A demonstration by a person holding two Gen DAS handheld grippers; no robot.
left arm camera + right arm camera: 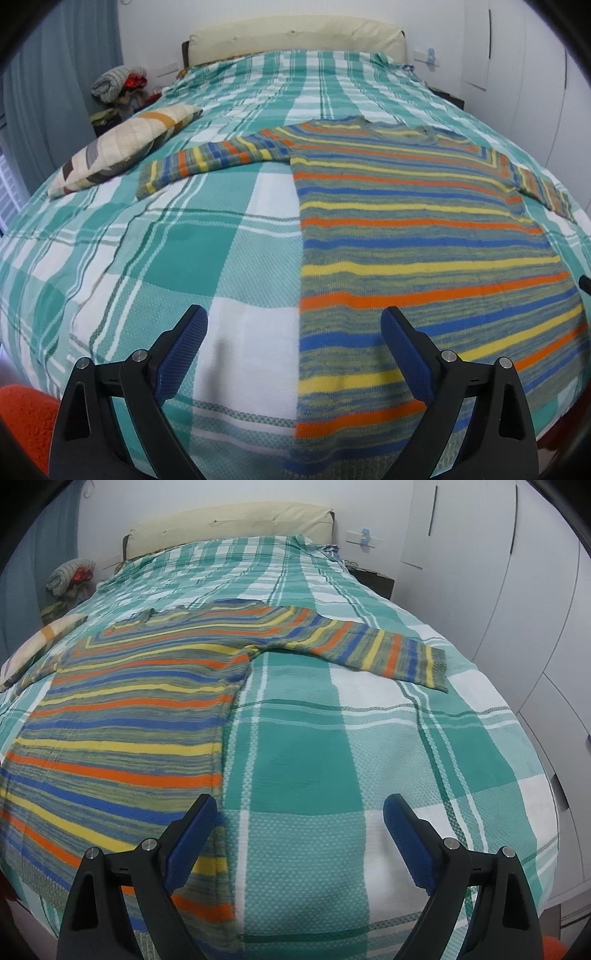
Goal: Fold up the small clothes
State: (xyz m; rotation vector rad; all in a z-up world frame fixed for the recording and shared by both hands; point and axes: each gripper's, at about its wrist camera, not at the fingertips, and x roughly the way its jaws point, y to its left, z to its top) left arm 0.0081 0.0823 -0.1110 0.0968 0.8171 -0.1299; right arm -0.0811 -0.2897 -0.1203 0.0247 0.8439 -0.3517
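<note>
Striped sweater [417,229] lies flat on the plaid bedspread [192,258], both sleeves spread out to the sides, hem toward the cameras. Left gripper [291,332] is spread wide above the sweater's left edge near the hem, holding nothing. Right gripper [301,819] is likewise spread and empty, over the sweater's right edge. Pillow [122,147] sits beyond the left sleeve.
</note>
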